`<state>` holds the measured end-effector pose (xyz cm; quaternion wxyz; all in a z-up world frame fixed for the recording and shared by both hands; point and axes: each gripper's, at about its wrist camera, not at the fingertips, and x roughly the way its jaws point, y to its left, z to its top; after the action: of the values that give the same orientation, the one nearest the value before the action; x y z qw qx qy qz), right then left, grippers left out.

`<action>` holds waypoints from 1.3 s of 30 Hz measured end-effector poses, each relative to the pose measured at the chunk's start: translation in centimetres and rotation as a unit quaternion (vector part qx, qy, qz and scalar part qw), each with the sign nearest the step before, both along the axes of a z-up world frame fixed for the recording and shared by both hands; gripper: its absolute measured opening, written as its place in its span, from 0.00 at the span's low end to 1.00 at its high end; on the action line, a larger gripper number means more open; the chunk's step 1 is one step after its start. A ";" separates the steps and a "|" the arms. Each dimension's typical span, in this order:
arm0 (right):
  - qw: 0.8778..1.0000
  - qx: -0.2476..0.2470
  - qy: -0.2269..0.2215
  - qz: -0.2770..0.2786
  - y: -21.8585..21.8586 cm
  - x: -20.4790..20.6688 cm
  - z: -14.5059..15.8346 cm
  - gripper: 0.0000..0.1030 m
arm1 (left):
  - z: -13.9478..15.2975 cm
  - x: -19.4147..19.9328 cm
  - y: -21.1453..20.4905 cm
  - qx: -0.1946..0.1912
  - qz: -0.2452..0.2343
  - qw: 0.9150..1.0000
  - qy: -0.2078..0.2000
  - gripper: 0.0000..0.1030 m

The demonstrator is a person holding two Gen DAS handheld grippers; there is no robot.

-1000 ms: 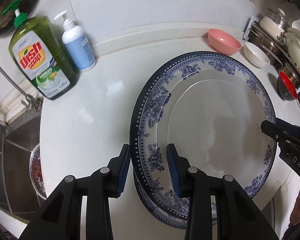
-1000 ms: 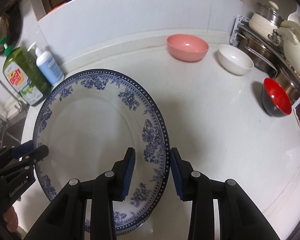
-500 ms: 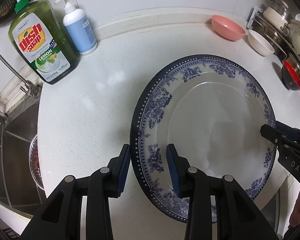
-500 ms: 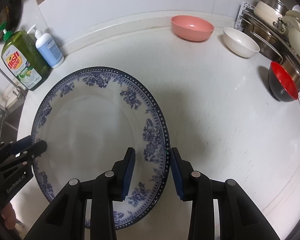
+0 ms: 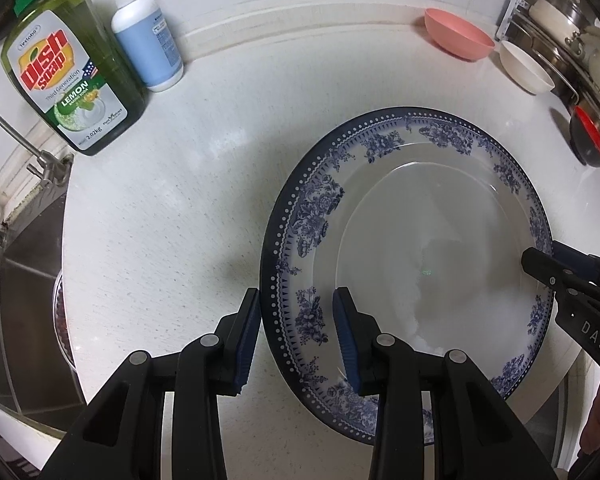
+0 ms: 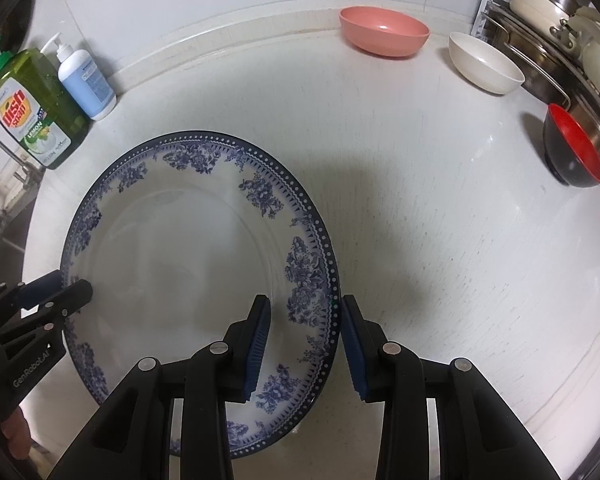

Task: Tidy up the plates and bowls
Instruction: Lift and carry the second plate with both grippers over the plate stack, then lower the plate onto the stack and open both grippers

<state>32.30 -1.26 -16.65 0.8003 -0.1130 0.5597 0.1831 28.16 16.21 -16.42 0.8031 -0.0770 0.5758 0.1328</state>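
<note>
The blue-patterned plate [image 5: 440, 248] is straddled at opposite rims by the left claw [image 5: 296, 344] and right claw [image 6: 304, 344], both apart; closing, then lifting from the bench [image 6: 440, 240], seems needed.

Left gripper [image 5: 296, 344] straddling the plate [image 5: 440, 248] rim; right gripper [image 5: 540, 258] at the opposite rim; countertop [image 5: 160, 220] beneath.

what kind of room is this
Most likely a home kitchen: a white counter beside a sink with a tap, dish soap at the back, bowls and a rack of pots, and a blue-patterned plate.
</note>
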 end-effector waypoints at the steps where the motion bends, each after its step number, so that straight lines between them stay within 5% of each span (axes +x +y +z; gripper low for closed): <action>1: 1.000 0.000 0.001 -0.001 0.1 0.1 0.0 0.36 | -0.1 0.0 0.0 0.000 0.000 1.000 0.001 0.36; 23: 1.000 0.001 0.013 0.002 0.0 0.3 -1.1 0.40 | -0.8 0.4 0.1 0.010 -0.013 1.000 0.004 0.38; 26: 1.000 0.009 0.009 0.005 0.0 0.1 -0.7 0.50 | -0.3 0.4 0.0 0.013 -0.013 1.000 -0.004 0.46; 39: 0.998 0.027 -0.049 -0.005 -2.7 0.1 2.9 0.67 | 4.1 1.3 -1.5 0.020 -0.021 0.996 -0.086 0.80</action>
<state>32.42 -3.94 -13.78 0.8306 -0.0970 0.5151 0.1882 29.45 14.75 -12.29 0.8535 -0.0596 0.5034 0.1206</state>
